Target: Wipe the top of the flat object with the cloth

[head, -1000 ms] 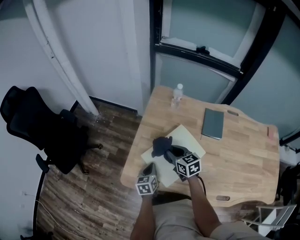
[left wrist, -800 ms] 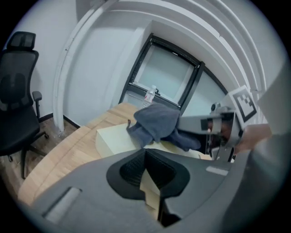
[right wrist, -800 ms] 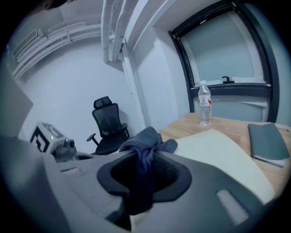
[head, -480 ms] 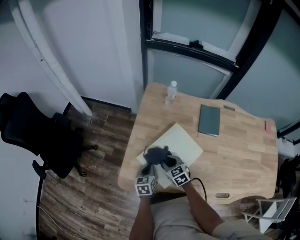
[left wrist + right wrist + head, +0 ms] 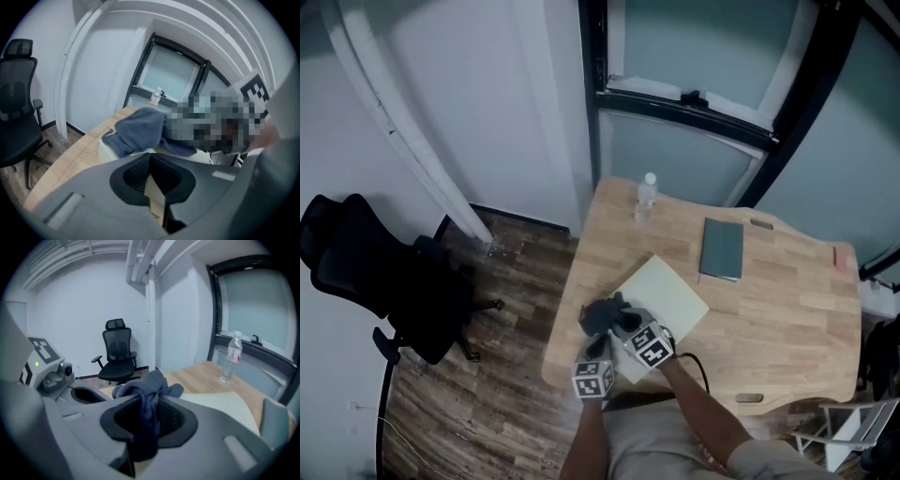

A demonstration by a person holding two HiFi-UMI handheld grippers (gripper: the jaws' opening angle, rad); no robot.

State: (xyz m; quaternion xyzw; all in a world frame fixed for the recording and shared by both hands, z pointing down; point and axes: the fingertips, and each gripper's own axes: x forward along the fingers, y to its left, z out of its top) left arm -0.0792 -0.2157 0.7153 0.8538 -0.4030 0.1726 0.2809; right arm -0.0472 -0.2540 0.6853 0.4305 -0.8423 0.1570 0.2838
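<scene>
Light wood makes up the tabletop (image 5: 778, 309), a rounded slab set close to a dark-framed window (image 5: 703, 47) in a white-walled room. Dark plank floor (image 5: 487, 403) lies to its left. A black office chair (image 5: 384, 272) stands there, well apart from the tabletop and near a slanting white pipe (image 5: 405, 131).

At the far edge a clear water bottle (image 5: 647, 197) stands upright. A grey-green notebook (image 5: 723, 249) lies flat further right, apart from everything else.

The flat object (image 5: 675, 292), a pale cream board, lies on the near left part of the tabletop, turned at an angle. Your right gripper (image 5: 622, 325) has its fingers (image 5: 174, 420) clamped on the dark blue cloth (image 5: 598, 314), which is bunched on the flat object's near-left end. Your left gripper (image 5: 600, 352) sits just beside it at the near corner. Its fingers (image 5: 136, 176) are closed on the cream edge of the flat object.
</scene>
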